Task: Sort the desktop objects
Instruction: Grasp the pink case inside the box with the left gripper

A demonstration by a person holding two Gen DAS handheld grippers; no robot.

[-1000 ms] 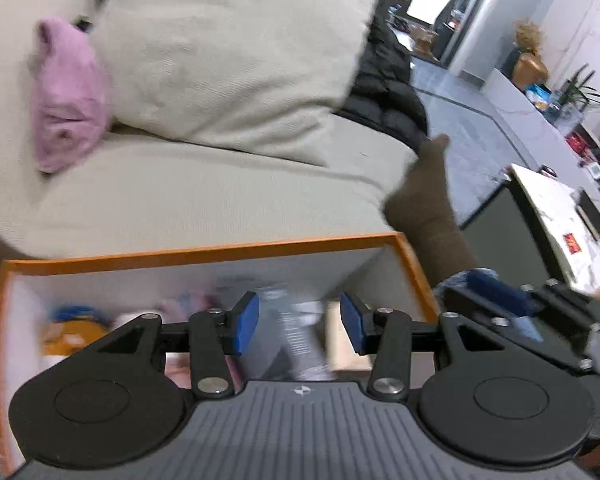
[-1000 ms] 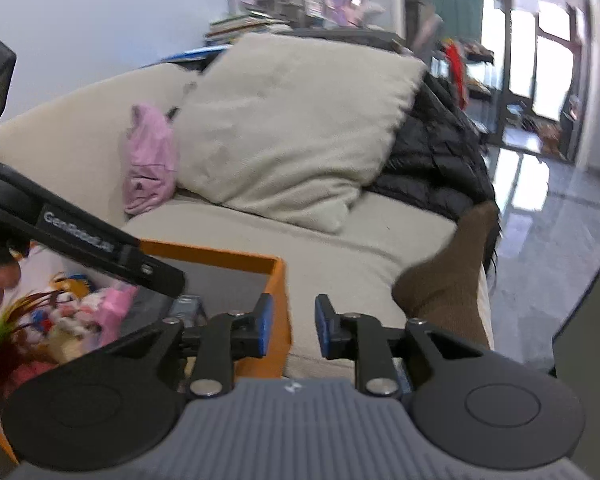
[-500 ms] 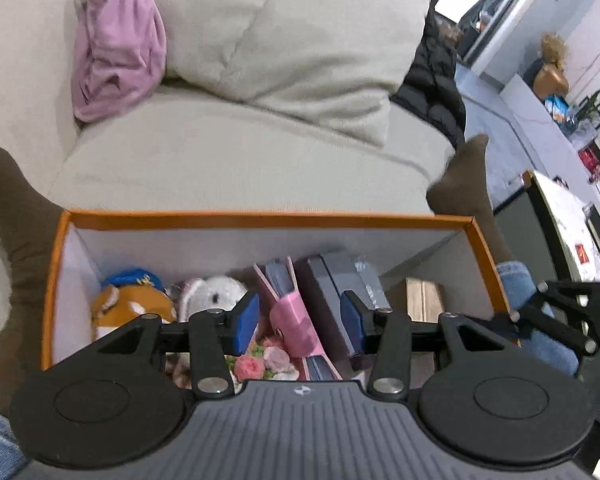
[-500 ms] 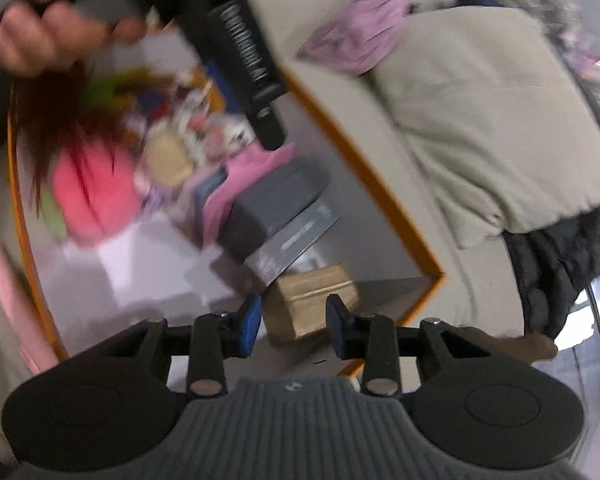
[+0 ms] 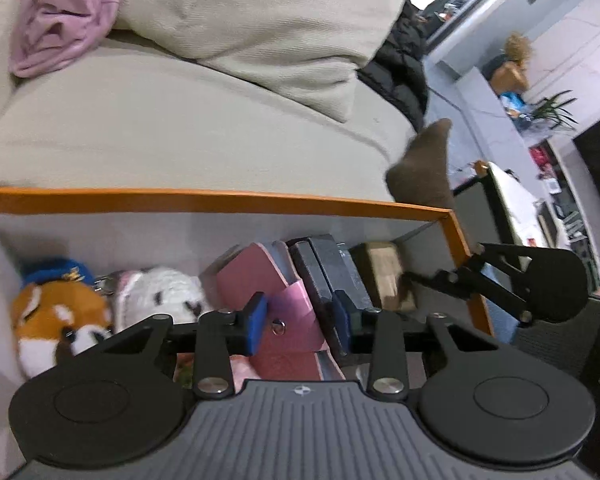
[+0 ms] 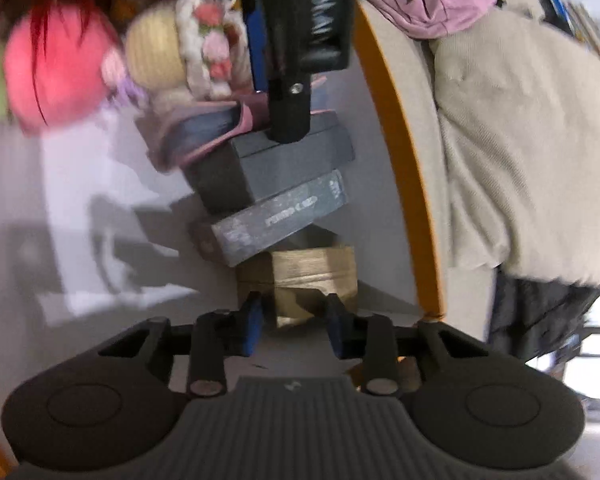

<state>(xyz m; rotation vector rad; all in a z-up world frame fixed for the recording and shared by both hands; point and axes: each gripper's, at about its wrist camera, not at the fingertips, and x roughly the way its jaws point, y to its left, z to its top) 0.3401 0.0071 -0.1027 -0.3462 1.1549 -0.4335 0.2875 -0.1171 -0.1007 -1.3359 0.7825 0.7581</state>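
Note:
An orange-rimmed white box (image 5: pixel 228 202) holds the objects. In the left wrist view my left gripper (image 5: pixel 298 322) is open above a pink wallet (image 5: pixel 288 312), beside a dark grey box (image 5: pixel 328 268) and a tan wooden box (image 5: pixel 386 268). A fox plush (image 5: pixel 56 316) and a white plush (image 5: pixel 160 292) lie at the left. In the right wrist view my right gripper (image 6: pixel 294 322) is open, its jaws on either side of the near end of the tan wooden box (image 6: pixel 312 272), under two stacked grey boxes (image 6: pixel 276 216). The left gripper's body (image 6: pixel 300 40) hangs over the wallet.
A beige sofa (image 5: pixel 180 132) with a cushion (image 5: pixel 260 12) and pink cloth (image 5: pixel 60 20) lies behind the box. A brown-socked foot (image 5: pixel 424 164) rests at the sofa's edge. A pink plush (image 6: pixel 56 64) and a doll (image 6: pixel 160 56) lie deeper in the box (image 6: pixel 400 152).
Both grippers have dropped lower into the box. The right gripper has moved up to the tan wooden box and now has it between its jaws. The left has closed in on the pink wallet.

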